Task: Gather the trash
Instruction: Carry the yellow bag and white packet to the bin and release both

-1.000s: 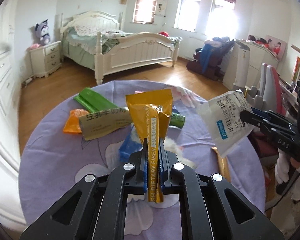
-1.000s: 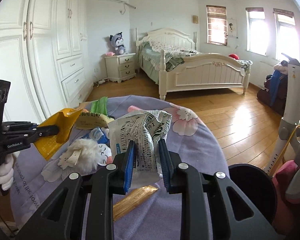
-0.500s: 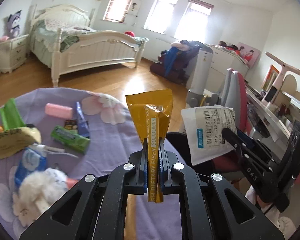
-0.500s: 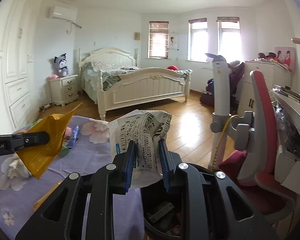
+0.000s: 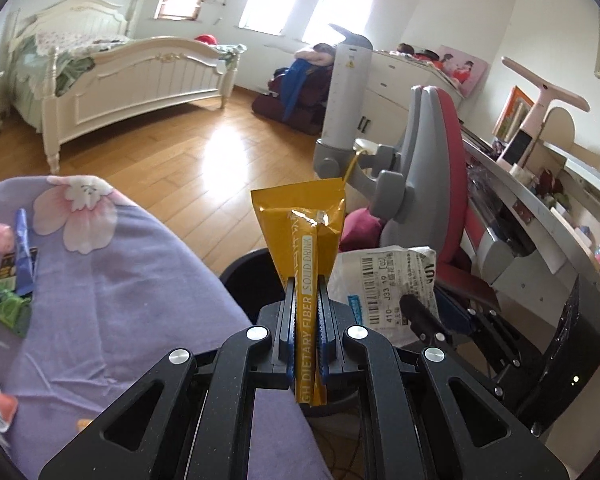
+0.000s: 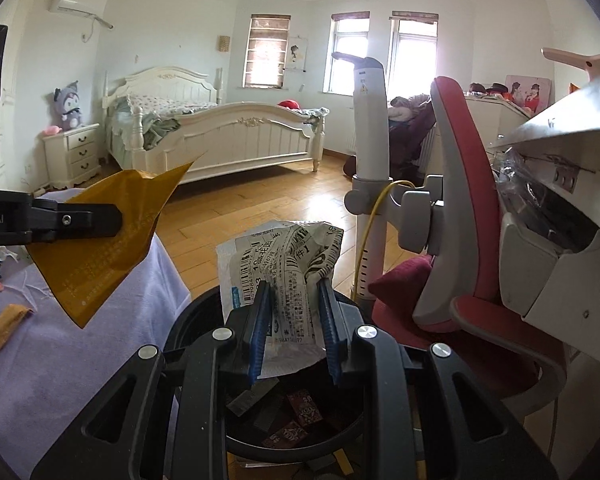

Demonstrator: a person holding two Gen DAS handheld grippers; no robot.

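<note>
- My left gripper (image 5: pixel 306 320) is at the bottom centre of the left wrist view, its jaws clenched on a yellow drink sachet (image 5: pixel 300 236) that stands upright between the blue pads (image 5: pixel 287 332).
- In the right wrist view, the same sachet (image 6: pixel 100 240) shows at left of frame, pinched by the left gripper (image 6: pixel 112 220) and hanging over the edge of the counter.
- My right gripper (image 6: pixel 294 320) is at the bottom centre of its own view, jaws grasping a crumpled white label wrapper (image 6: pixel 288 264) printed with barcodes.
- In the left wrist view, that wrapper (image 5: pixel 380 280) appears just right of the sachet, with the right gripper (image 5: pixel 420 312) reaching in from the lower right.
- The black trash bin (image 6: pixel 196 320) sits directly beneath the right gripper; scraps lie in its bottom. The wrapper is held above its opening.
- In the left wrist view, the bin's rim (image 5: pixel 244 268) shows behind the left gripper, just beside the counter edge.
- The counter carries a purple floral cloth (image 5: pixel 112 280), left of frame. A blue sachet (image 5: pixel 22 252) and a green packet (image 5: pixel 4 300) lie on it near the left edge.
- A red and grey chair (image 6: pixel 460 200) stands right of the bin.
</note>
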